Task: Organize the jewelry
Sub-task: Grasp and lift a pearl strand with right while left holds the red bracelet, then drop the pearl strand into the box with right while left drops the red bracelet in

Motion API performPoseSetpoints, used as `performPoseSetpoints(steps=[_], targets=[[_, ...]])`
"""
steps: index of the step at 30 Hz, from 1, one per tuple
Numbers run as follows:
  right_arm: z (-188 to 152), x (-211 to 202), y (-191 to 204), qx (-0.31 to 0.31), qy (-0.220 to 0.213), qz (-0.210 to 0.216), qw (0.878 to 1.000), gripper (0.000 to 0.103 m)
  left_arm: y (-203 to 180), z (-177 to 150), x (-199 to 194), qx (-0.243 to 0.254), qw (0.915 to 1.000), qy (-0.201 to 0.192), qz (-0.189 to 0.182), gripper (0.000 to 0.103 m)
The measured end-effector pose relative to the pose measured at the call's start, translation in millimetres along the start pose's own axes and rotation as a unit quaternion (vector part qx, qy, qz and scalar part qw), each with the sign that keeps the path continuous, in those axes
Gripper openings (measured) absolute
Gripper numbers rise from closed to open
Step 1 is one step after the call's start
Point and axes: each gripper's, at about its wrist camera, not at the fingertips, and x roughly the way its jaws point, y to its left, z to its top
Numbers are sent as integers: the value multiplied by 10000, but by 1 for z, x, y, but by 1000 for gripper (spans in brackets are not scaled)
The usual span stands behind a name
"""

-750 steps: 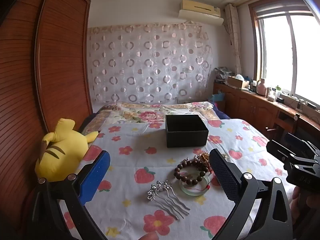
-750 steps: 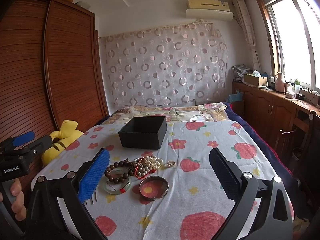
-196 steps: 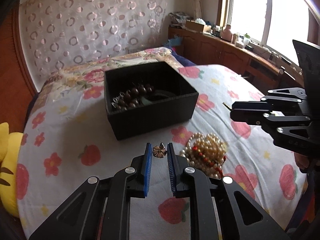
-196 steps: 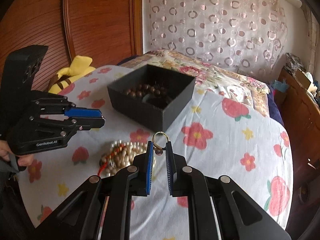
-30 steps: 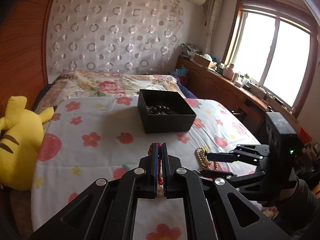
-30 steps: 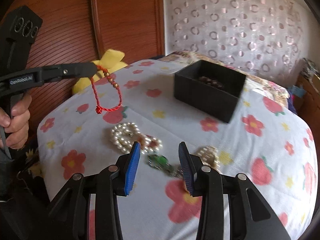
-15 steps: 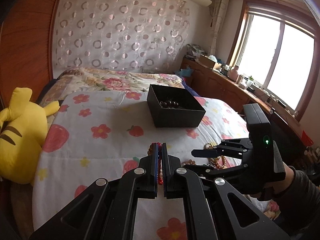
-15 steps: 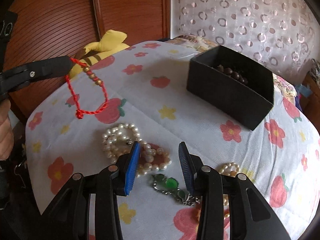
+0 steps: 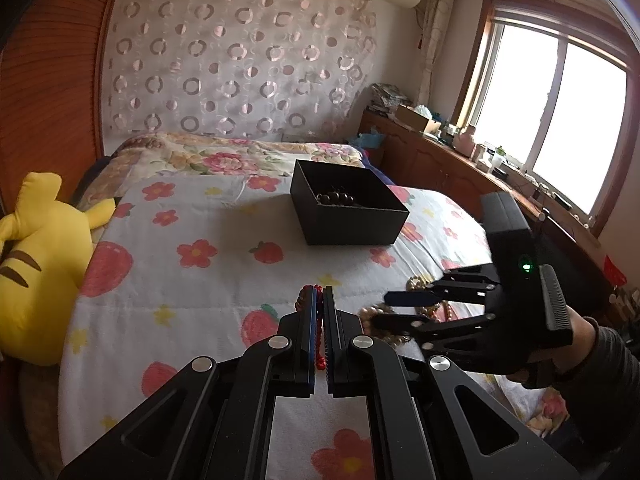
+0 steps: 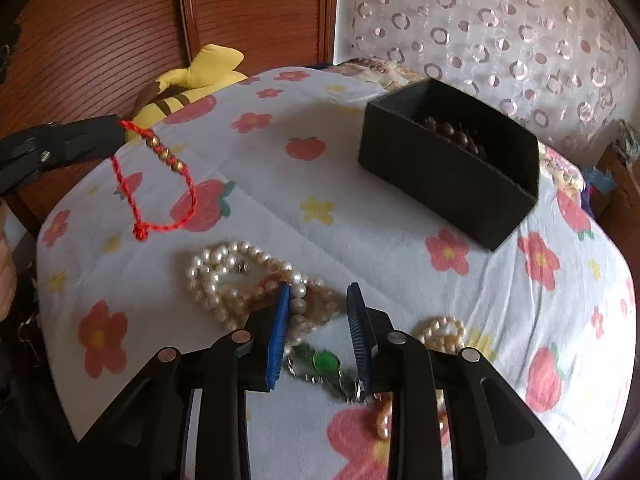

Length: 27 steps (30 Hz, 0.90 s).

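My left gripper (image 9: 319,294) is shut on a red string bracelet (image 10: 160,184) with gold beads, which hangs from its tips (image 10: 116,130) above the bed. The bracelet shows as red cord between the jaws in the left wrist view (image 9: 319,336). My right gripper (image 10: 316,294) is open, low over a pile of pearl strands (image 10: 232,280) and a green stone bracelet (image 10: 322,364). The black jewelry box (image 9: 346,210) holds dark wooden beads (image 10: 454,136) and stands further back on the bed.
A yellow plush toy (image 9: 36,256) lies at the bed's left edge by the wooden wardrobe (image 10: 120,20). More small pearl pieces (image 10: 442,334) lie to the right of my right gripper. A wooden counter with clutter (image 9: 460,152) runs under the window.
My right gripper has dropped lower and closer to the pearl pile and green bracelet. My left gripper holds the red bracelet and has shifted slightly nearer the box.
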Motion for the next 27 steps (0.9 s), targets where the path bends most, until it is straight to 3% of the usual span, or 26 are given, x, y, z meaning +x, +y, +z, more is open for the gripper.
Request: performPoseSetpoints(steps=[2, 4, 5, 18, 27], targets=[[5, 4, 1, -18, 11, 10, 10000, 30, -1, -1, 0, 10, 10000, 5, -13, 2], [4, 4, 1, -43, -4, 163, 9999, 11, -1, 0, 0, 20, 10000, 1, -20, 2], [3, 3, 2, -98, -23, 174, 9998, 9, -1, 0, 0, 22, 10000, -1, -22, 2], [16, -56, -3, -292, -894, -68, 9955, 9, -8, 21, -1, 140, 9998, -127, -2, 2], [46, -92, -40, -249, -1237, -513, 9907, 9, -18, 53, 10, 320, 9992, -224, -16, 2]])
